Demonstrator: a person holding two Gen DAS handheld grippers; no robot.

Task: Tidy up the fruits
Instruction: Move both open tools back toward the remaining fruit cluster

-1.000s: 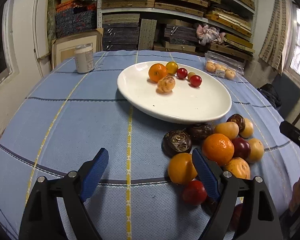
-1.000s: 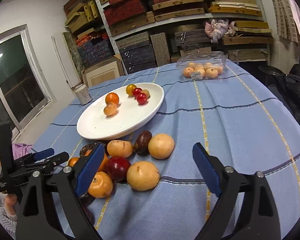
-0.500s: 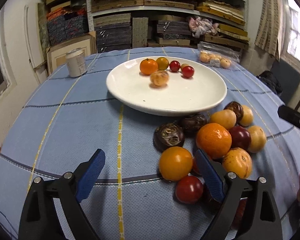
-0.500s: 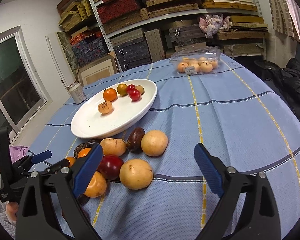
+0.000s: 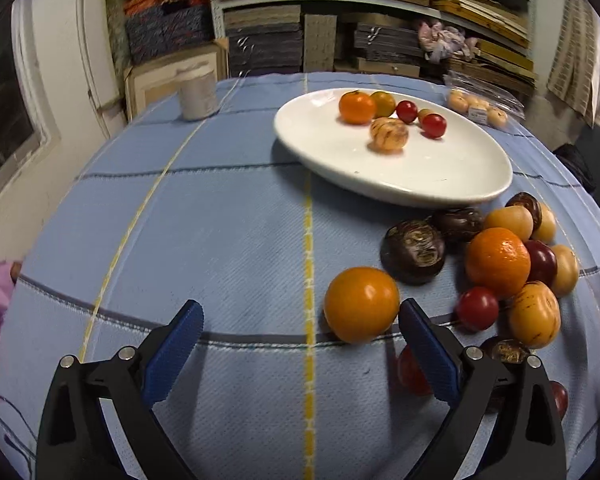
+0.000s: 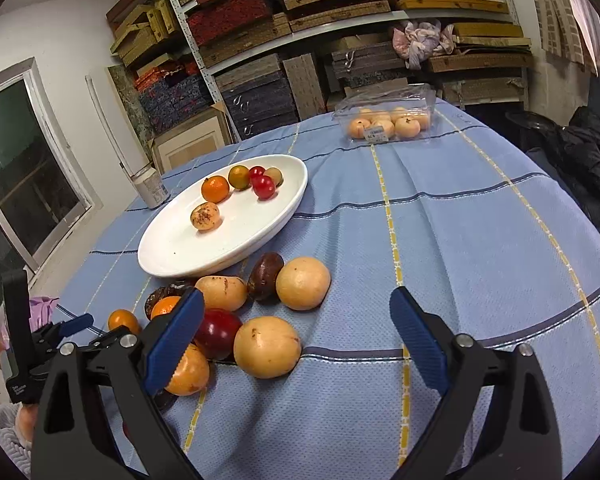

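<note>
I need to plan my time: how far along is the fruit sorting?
Early stage. Done: six small fruits lie on the white plate. In hand: nothing; the left tool is opening just short of the orange fruit, not yet between its pads, and the right tool stands open over the cloth. Left: the whole pile beside the plate, over ten fruits.

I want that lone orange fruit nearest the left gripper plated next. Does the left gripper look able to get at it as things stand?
Probably yes. The left gripper is empty with jaws opening, and the orange fruit lies just ahead beside its right finger, apart from the pile, only bare cloth around it.
</note>
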